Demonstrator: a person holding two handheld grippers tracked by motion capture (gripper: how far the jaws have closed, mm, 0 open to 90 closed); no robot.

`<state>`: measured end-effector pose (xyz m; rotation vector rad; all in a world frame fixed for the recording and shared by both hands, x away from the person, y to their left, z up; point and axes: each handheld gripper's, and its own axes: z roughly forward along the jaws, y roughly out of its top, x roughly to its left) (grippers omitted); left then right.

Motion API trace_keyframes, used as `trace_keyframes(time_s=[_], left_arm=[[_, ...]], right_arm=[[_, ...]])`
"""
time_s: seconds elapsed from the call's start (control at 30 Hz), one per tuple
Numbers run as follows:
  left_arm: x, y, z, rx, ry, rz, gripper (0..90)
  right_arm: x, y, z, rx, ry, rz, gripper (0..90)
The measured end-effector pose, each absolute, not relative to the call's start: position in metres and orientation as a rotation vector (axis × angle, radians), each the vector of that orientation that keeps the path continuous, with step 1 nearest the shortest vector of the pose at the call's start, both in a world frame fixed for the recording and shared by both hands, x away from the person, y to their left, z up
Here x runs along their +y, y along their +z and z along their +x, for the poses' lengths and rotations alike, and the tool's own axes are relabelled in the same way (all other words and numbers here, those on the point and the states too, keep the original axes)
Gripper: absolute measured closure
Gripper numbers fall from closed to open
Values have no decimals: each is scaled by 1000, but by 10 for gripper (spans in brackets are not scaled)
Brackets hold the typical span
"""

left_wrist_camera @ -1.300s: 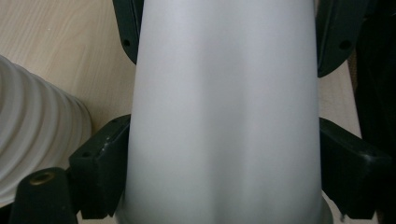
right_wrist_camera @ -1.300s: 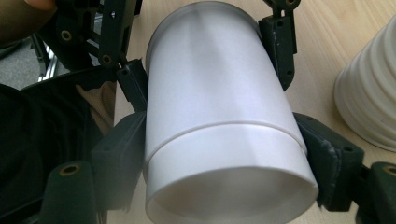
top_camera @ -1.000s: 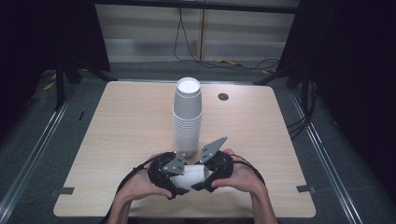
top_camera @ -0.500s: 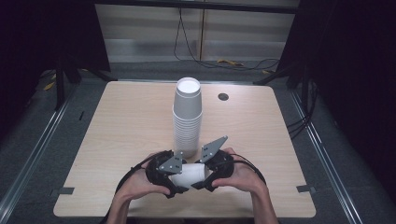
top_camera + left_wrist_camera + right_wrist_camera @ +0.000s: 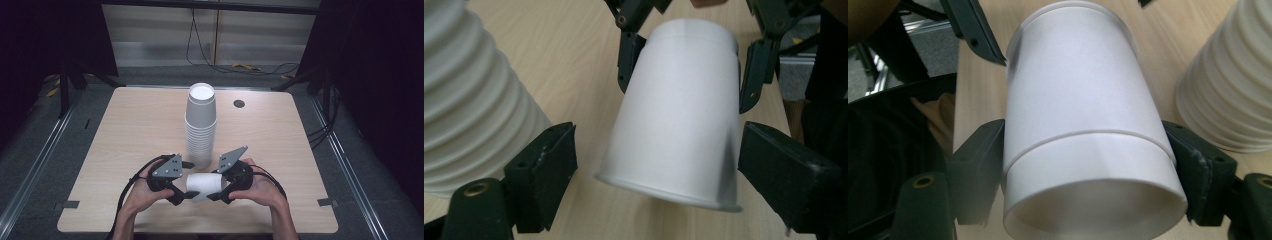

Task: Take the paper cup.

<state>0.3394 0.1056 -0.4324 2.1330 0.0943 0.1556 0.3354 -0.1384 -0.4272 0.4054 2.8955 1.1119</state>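
A white paper cup (image 5: pixel 202 184) is held on its side just above the table's front edge, between both grippers. In the right gripper view the cup's base end (image 5: pixel 1088 150) faces me, and my right gripper (image 5: pixel 1088 180) is shut on it, both jaws pressing its sides. My left gripper (image 5: pixel 664 185) is open around the cup's rolled rim (image 5: pixel 664 187), with a gap at one jaw. The right gripper's fingers (image 5: pixel 629 55) show at the far end of the cup (image 5: pixel 684 100). In the high view the left gripper (image 5: pixel 185 181) and right gripper (image 5: pixel 216 184) face each other.
A tall stack of upturned white cups (image 5: pixel 201 125) stands mid-table just behind the grippers, close beside the jaws (image 5: pixel 469 100) (image 5: pixel 1233 90). The wooden table (image 5: pixel 125 130) has a dark round hole (image 5: pixel 239 103) at the back right. Cables trail from both grippers.
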Motion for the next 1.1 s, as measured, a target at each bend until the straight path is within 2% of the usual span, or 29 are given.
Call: trace_keyframes(time_s=[0.5, 1.1], left_arm=[[137, -446, 328, 286, 167, 1893, 157], [138, -455, 321, 326, 145, 1824, 156]], right_arm=[[-159, -435, 335, 2745, 1249, 511, 236], [-172, -447, 329, 2626, 1510, 541, 233]])
